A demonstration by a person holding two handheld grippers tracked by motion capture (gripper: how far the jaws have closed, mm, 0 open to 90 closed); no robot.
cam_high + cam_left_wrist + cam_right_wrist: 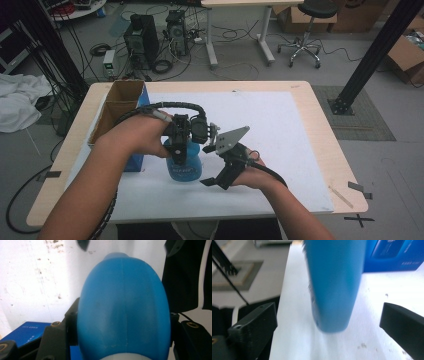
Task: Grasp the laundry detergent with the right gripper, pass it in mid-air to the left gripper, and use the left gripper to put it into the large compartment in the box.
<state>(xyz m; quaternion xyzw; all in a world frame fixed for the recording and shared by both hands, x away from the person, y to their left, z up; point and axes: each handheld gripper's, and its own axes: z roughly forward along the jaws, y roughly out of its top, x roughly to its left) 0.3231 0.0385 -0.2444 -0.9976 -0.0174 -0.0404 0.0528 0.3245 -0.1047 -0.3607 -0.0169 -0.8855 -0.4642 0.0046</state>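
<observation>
1. The blue bottle [184, 162] stands upright on the white mat [280, 130], near the table's near edge, just right of the blue box [136, 161].
2. The left gripper [178, 150] is clamped from above on the bottle's upper body, both jaws pressed against its sides.
3. The right gripper [212, 181], just right of the bottle, has its jaws wide apart, holding nothing.
4. Judgement: smooth, stiff plastic, likely slippery; weight depends on contents, which cannot be told. Grip the narrower upper part.

Cardboard box [117, 107] crowds table's left, white mat [280, 130] right seemingly open
</observation>
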